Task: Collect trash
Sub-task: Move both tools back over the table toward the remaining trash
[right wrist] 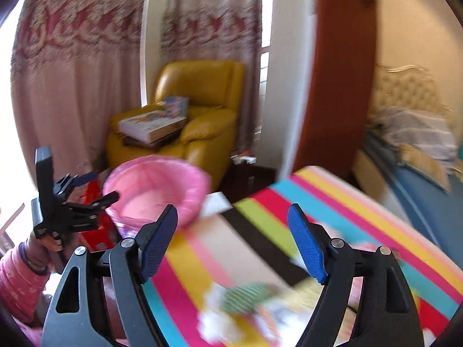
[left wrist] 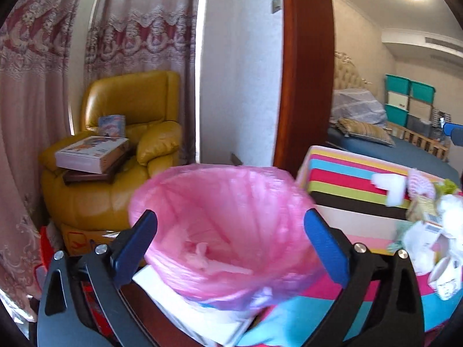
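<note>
Both tongs gape: left tongs (left wrist: 231, 234) flank pink-lined bin (left wrist: 225, 231), untouched.

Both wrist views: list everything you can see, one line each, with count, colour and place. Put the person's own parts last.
Bin liner: one, pink, open, at the table's left end.
Tablecloth: one, multicoloured stripes, over the table.
Trash pile: several white and pastel scraps, count unclear, on the table's right side.
Armchair: one, yellow, by the curtains.
Boxes: two, mostly white, on the armchair.
Curtains: pink, patterned, behind the armchair.
Storage bins: several, teal-lidded, far right.
Left gripper: blue pads, open, either side of the liner.
Right gripper: blue pads, open, above the tablecloth, empty.
Sleeve: pink, lower left of right view.
</note>
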Action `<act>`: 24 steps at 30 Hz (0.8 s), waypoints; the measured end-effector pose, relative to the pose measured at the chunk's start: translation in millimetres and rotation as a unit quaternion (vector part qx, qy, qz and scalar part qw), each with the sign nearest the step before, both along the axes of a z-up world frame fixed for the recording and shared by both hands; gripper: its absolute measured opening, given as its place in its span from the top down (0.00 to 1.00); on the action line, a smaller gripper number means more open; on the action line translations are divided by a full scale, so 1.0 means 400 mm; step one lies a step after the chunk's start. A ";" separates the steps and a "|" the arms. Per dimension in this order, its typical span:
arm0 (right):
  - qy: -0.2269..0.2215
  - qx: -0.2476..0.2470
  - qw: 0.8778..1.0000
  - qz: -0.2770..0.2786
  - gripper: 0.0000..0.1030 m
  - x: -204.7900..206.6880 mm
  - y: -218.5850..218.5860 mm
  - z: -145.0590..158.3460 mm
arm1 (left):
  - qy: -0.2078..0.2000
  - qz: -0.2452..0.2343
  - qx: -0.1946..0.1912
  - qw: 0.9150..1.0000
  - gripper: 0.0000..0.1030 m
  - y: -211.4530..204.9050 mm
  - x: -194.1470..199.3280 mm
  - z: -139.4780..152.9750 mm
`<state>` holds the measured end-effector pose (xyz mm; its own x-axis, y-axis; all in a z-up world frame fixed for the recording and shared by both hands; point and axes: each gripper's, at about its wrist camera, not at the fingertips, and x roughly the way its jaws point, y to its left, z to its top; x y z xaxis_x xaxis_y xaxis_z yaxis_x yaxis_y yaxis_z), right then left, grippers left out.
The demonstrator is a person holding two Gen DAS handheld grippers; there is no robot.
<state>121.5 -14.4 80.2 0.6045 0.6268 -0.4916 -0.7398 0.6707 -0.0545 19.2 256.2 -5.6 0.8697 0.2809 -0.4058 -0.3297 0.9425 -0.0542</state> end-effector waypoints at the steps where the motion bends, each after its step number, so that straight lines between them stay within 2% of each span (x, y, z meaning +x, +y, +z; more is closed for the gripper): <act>1: -0.003 0.006 1.000 -0.015 0.27 -0.002 -0.044 0.007 | 0.001 -0.013 -0.010 1.000 0.05 -0.016 0.008 0.004; 5: -0.002 0.027 0.996 -0.079 0.24 -0.009 -0.219 0.002 | 0.005 -0.061 -0.027 0.998 0.05 -0.094 0.046 0.014; 10: 0.011 0.021 0.990 -0.136 0.24 -0.043 -0.366 -0.078 | 0.020 -0.107 -0.005 0.994 0.05 -0.223 0.087 0.013; 16: 0.034 0.015 0.985 -0.168 0.24 -0.109 -0.456 -0.186 | 0.022 -0.167 0.003 0.986 0.05 -0.353 0.115 0.029; 21: 0.038 -0.014 0.986 -0.163 0.24 -0.155 -0.461 -0.254 | 0.026 -0.205 -0.006 0.978 0.05 -0.440 0.129 0.032; 24: 0.044 -0.031 0.988 -0.146 0.23 -0.179 -0.439 -0.289 | 0.028 -0.221 0.003 0.975 0.05 -0.486 0.127 0.027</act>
<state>50.0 -189.9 -35.3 0.7082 0.3994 -0.5822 -0.5190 0.8535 -0.0457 70.0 62.0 5.3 0.8832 -0.1141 -0.4549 0.1064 0.9934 -0.0426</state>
